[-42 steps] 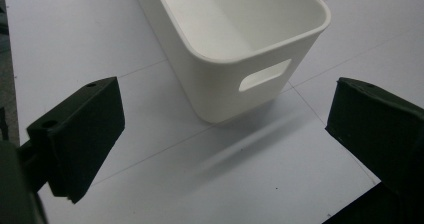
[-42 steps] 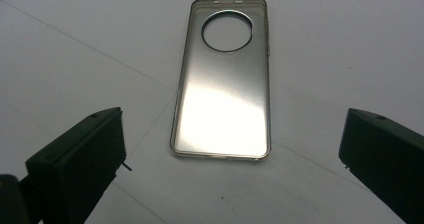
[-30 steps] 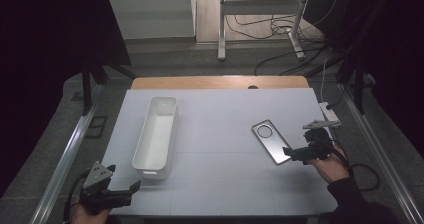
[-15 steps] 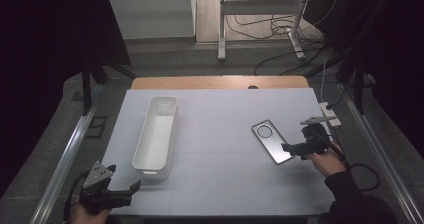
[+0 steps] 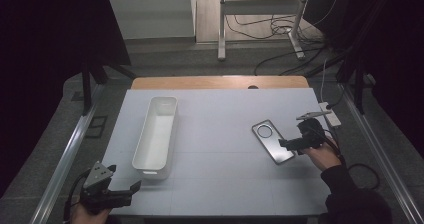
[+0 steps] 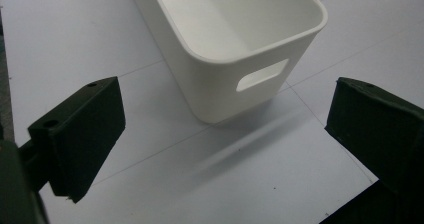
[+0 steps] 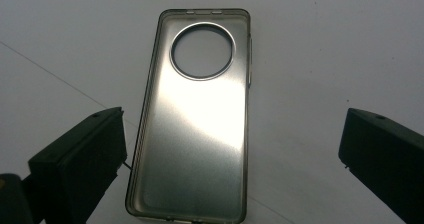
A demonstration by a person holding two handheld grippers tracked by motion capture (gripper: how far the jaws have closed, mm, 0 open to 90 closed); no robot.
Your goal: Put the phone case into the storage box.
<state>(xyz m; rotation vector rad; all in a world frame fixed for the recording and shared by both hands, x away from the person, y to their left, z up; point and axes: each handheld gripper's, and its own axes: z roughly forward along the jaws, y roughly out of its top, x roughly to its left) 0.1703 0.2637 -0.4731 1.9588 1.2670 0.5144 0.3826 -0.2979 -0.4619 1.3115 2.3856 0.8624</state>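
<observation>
A translucent grey phone case (image 5: 272,140) with a round camera hole lies flat on the white table, right of centre. My right gripper (image 5: 286,144) hovers at its near right end, open, the case (image 7: 197,119) lying between its wide-spread jaws. A long white bin (image 5: 156,134) with a handle slot stands left of centre. My left gripper (image 5: 134,188) is open at the table's front left corner, pointing at the bin's near end (image 6: 235,59), a short way from it.
The white tabletop (image 5: 220,179) ends in a wooden strip (image 5: 220,82) at the back. Metal rails (image 5: 65,159) run along both sides. A white power strip (image 5: 331,114) lies by the right edge. Cables and a stand sit on the floor behind.
My right gripper has shifted slightly up and left toward the phone case. The left gripper has barely moved.
</observation>
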